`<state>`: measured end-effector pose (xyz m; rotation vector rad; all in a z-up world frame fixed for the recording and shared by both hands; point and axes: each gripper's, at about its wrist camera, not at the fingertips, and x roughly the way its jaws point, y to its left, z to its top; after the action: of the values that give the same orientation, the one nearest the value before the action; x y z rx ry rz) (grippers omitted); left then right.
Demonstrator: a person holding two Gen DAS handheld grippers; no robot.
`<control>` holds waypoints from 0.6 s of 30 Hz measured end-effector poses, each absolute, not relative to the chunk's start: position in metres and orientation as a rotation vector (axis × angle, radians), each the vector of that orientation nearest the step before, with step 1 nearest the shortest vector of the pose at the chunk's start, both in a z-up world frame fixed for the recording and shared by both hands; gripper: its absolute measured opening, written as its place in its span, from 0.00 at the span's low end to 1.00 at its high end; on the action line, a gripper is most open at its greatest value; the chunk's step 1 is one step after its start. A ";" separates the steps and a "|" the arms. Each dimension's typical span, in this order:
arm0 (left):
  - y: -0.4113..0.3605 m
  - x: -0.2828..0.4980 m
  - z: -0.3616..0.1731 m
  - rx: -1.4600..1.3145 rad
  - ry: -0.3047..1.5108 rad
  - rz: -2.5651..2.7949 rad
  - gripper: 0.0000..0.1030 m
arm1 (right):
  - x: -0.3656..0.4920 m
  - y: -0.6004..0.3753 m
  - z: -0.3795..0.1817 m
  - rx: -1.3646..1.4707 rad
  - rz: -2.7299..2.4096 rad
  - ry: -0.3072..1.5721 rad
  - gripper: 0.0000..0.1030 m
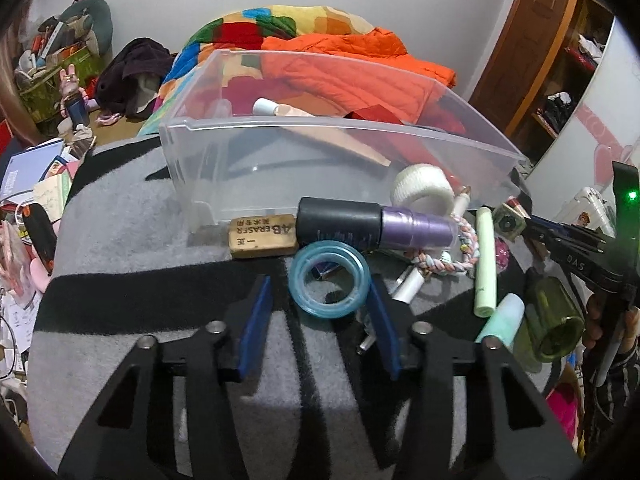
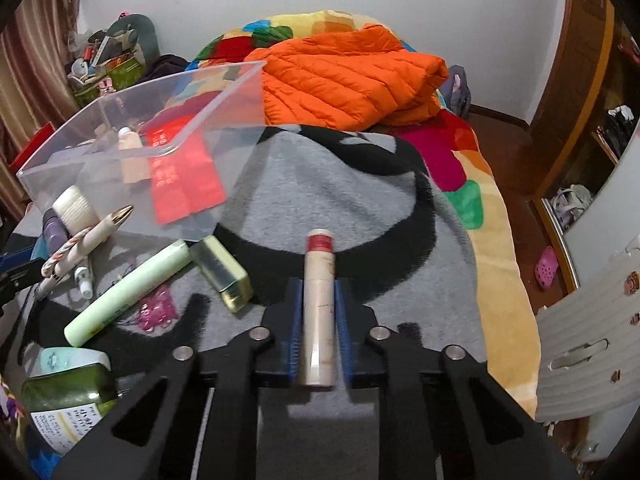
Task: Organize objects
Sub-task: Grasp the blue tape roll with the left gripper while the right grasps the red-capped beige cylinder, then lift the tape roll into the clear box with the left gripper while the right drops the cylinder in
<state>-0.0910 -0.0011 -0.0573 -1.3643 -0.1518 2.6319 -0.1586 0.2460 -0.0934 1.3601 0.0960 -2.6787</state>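
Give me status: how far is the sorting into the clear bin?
Early. Done: clear plastic bin holds only a beige tube and red packet. In hand: right gripper shut on a cream tube with a red band; left gripper straddles the blue tape ring, not clamped. Left: tan eraser, purple bottle, green sticks.

black hand-held gripper (image 2: 316, 312), blue pads (image 2: 293, 312), silver screws.

A lived-in home bedroom: a bed (image 2: 492, 216) under a patchwork quilt (image 2: 464, 160) and orange puffer jacket (image 2: 352, 76), a wooden wardrobe (image 2: 576, 60), apparently shelved, clutter piled along the wall.
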 end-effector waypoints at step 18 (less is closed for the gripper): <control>-0.014 -0.062 -0.015 -1.193 -0.185 2.730 0.37 | -0.131 0.246 -0.035 1.158 -2.728 0.001 0.13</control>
<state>-0.0625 -0.0138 -0.0150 -1.1926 -0.1849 2.7303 -0.1314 0.2459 -0.0353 1.1582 0.0010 -2.7281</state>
